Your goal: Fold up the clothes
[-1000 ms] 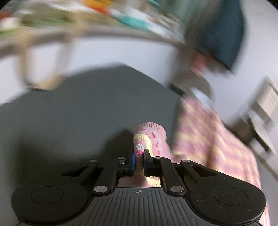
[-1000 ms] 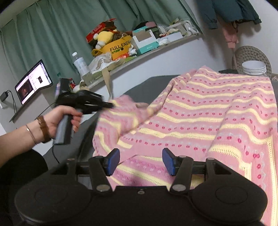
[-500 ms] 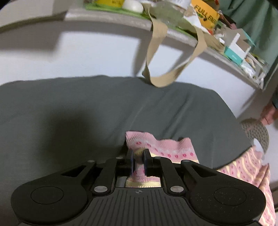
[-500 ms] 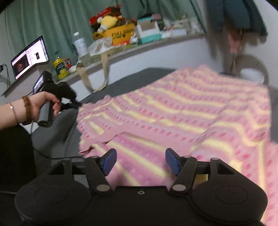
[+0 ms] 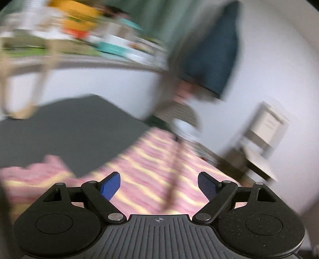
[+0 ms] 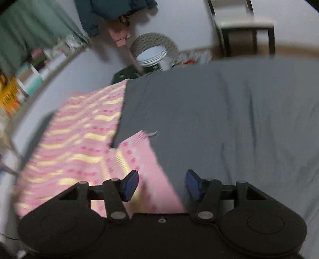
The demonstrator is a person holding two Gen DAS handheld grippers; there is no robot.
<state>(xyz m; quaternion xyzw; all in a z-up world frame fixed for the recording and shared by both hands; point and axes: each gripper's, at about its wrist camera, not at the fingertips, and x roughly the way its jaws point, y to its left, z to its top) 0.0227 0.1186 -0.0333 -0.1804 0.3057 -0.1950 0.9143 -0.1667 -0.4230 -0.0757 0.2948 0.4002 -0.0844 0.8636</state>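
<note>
A pink knitted sweater (image 6: 79, 139) with yellow stripes and red dots lies on a dark grey bed sheet (image 6: 229, 119). One sleeve (image 6: 143, 159) lies out from its right side across the sheet. My right gripper (image 6: 161, 184) hangs open just above that sleeve, holding nothing. In the blurred left wrist view the sweater (image 5: 151, 169) spreads out ahead, with a bunched part (image 5: 35, 175) at the left. My left gripper (image 5: 159, 186) is open above it, nothing between its fingers.
A cluttered shelf (image 5: 89, 45) runs along the wall behind the bed. A dark jacket (image 6: 111, 12) hangs on the wall, a stack of white plates (image 6: 152, 56) sits past the bed's far corner, and a chair (image 6: 243, 25) stands at the back right.
My left gripper has opened and let go of the pink sweater's edge, then swung right. The right gripper swung right toward the sleeve and bare sheet; it stays open.
</note>
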